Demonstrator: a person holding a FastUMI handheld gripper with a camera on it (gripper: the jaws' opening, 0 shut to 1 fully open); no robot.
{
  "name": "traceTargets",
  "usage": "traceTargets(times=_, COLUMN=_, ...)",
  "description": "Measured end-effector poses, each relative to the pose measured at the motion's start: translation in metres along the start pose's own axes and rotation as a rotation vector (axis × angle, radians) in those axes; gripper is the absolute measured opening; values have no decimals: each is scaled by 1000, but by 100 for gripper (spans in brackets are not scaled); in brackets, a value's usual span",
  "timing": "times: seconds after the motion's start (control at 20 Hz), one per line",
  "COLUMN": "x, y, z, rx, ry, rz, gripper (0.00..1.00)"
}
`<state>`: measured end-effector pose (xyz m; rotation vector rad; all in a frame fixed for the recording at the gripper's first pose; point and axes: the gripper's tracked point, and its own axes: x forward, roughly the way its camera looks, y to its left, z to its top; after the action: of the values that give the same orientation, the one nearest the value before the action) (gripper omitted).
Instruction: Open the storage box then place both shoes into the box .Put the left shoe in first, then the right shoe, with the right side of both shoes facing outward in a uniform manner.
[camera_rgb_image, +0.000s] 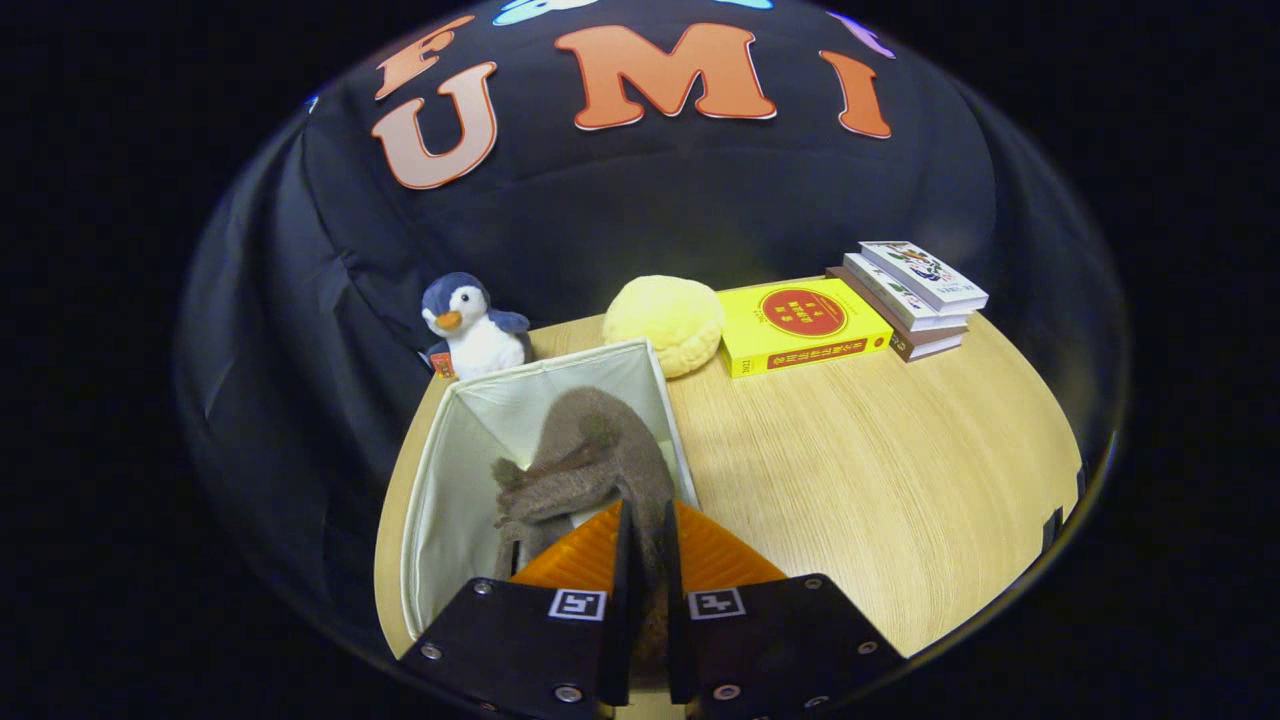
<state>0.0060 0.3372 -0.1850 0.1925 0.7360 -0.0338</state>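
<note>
Shoe: grey-brown, felt-like, with laces, hanging inside the open box, its far end reaching toward the back wall. Near end pinched between the fingers of the tool, which are drawn close together with the shoe's material squeezed in the narrow gap; both press on it. Box: pale fabric lining, open top, standing at the near left part of the tabletop, tool just above its near right rim.

Behind the box, a penguin plush, upright. Just beside the box's far right corner, a round yellow cushion. Right of that, a yellow book lying flat, touching or nearly touching the cushion. Further right, a book stack.
</note>
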Motion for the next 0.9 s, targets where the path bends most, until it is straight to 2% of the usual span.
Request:
traceTargets(times=0.05, x=-2, y=0, z=5, rx=3, ry=-16, rz=5, gripper=17)
traceTargets(times=0.15, x=-9, y=-7, z=14, rx=-4, ry=-36, rz=12, gripper=26)
traceTargets(times=0.25, x=-22, y=-14, z=26, rx=-9, ry=-65, rz=14, gripper=51)
traceTargets(times=0.3, x=-28, y=-22, z=35, rx=-19, ry=-84, rz=4, gripper=72)
traceTargets(times=0.35, x=-35, y=-30, z=44, rx=-31, ry=-106, rz=-8, gripper=79)
traceTargets(times=0.4, x=-42, y=-37, z=53, rx=-45, ry=-134, rz=-23, gripper=91)
traceTargets(times=0.45, x=-50, y=-46, z=64, rx=-62, ry=-163, rz=-40, gripper=96)
traceTargets(times=0.55, x=-65, y=-62, z=82, rx=-88, ry=-210, rz=-67, gripper=98)
traceTargets(times=0.9, x=-124, y=-101, z=137, rx=-96, ry=-373, rz=-59, gripper=98)
